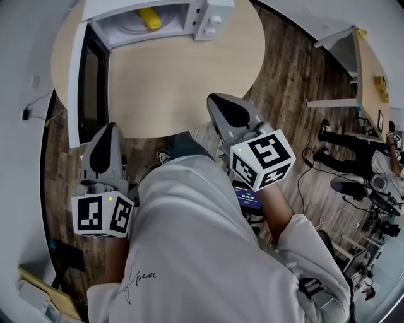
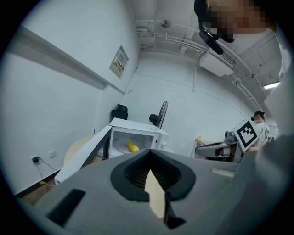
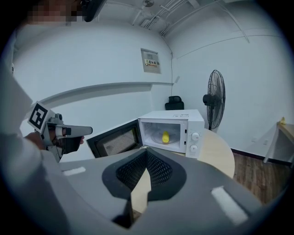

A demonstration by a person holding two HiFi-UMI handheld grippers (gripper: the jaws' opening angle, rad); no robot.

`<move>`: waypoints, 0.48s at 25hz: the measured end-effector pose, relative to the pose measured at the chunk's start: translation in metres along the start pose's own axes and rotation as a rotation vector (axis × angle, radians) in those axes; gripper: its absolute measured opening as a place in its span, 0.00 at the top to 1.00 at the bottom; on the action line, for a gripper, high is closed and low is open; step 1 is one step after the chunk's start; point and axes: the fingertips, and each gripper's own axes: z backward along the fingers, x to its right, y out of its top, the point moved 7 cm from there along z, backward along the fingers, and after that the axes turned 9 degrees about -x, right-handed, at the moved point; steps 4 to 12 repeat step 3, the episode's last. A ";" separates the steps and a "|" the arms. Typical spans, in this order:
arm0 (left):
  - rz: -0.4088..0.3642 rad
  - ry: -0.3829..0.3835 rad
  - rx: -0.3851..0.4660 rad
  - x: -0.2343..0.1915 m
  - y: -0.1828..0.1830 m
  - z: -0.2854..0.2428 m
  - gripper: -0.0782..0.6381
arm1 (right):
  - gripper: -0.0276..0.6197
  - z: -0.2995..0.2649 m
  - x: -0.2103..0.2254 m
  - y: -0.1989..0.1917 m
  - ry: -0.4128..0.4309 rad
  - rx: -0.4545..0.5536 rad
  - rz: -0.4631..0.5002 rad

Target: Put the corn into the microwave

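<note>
The yellow corn (image 1: 149,17) lies on the turntable inside the white microwave (image 1: 208,19), whose door (image 1: 85,82) hangs wide open to the left. It also shows in the left gripper view as the corn (image 2: 132,147) and in the right gripper view as the corn (image 3: 165,137). My left gripper (image 1: 108,127) hovers off the table's near edge, below the door, jaws together and empty. My right gripper (image 1: 216,99) sits over the near rim of the round table (image 1: 189,76), shut with nothing in it. Both point toward the microwave from a distance.
A standing fan (image 3: 213,98) stands behind the microwave to its right. A second table (image 1: 369,69) and a seated person (image 1: 353,158) are on the right. A socket and cables (image 1: 38,113) hang on the left wall.
</note>
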 end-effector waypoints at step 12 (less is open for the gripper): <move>-0.002 -0.004 0.002 0.000 0.000 0.000 0.91 | 0.94 0.000 -0.001 0.000 0.002 -0.004 0.005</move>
